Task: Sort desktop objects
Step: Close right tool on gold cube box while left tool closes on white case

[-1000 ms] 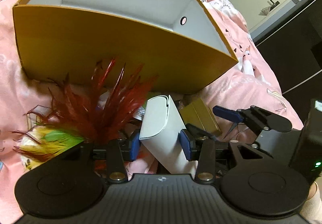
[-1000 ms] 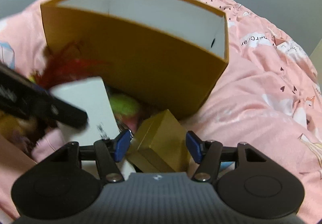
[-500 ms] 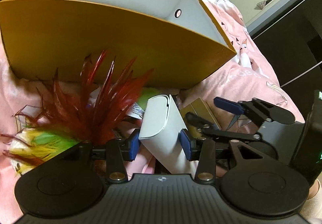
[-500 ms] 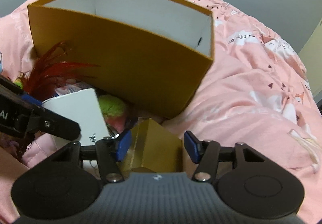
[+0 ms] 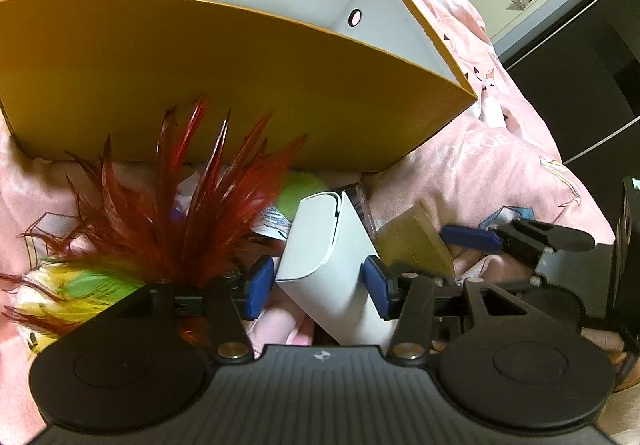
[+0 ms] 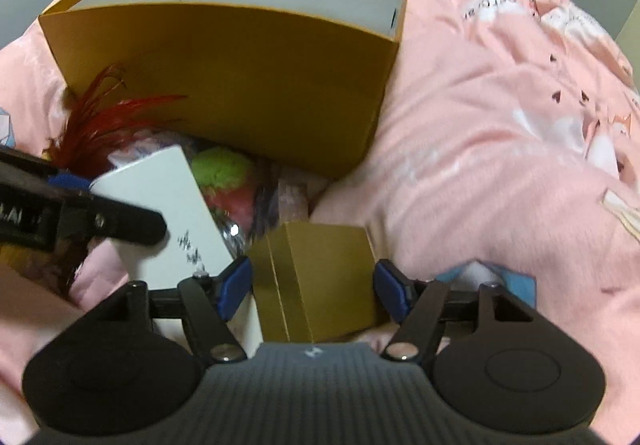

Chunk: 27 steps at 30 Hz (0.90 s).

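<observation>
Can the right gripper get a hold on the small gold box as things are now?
Probably yes. The gold box already sits between the right gripper's open fingers, which have just been opening; nothing lies on top. The white box beside it is close, but outside the fingers.

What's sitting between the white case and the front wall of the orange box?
A green and pink fuzzy ball lies between the white case and the orange box, clearest in the right wrist view. Some printed packets sit there too.

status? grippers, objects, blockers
Left gripper just opened, straddling white case, no clamp. Right gripper just opened around gold box. Yellow bin ahead, nothing seen inside; red feathers crowd left side.
</observation>
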Each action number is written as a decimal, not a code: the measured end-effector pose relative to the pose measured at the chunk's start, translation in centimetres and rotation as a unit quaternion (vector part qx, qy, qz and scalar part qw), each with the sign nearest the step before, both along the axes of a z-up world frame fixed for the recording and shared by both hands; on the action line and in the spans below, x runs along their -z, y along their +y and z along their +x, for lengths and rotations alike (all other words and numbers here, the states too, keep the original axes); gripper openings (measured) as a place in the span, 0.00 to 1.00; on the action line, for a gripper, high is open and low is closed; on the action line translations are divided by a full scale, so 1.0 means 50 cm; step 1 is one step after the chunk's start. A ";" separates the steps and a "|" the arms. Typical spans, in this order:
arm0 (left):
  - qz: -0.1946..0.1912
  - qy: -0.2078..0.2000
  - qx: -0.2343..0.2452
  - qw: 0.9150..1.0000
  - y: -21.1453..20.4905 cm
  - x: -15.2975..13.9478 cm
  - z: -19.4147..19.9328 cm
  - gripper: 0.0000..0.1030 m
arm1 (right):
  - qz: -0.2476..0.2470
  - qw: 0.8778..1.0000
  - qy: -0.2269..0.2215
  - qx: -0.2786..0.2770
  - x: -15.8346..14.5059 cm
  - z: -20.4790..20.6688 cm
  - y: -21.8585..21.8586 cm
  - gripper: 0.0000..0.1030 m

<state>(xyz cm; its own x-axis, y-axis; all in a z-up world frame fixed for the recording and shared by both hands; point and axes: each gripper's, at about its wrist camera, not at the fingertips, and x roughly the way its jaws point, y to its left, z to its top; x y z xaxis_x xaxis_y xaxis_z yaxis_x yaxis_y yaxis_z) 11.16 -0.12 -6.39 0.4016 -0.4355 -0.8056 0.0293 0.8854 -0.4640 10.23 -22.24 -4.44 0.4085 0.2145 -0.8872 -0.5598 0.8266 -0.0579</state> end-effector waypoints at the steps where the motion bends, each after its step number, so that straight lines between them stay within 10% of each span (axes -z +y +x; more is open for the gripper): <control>1: 0.001 0.000 0.001 1.000 0.000 0.000 -0.001 0.56 | -0.015 1.000 0.001 -0.013 0.002 -0.005 0.003 0.69; 13: 0.021 -0.003 0.014 1.000 -0.022 0.013 0.006 0.66 | -0.131 0.975 -0.121 -0.129 0.028 -0.080 0.060 0.71; 27: 0.032 -0.026 0.003 0.999 0.030 -0.068 -0.022 0.48 | -0.177 0.956 -0.116 -0.201 0.071 -0.106 0.074 0.67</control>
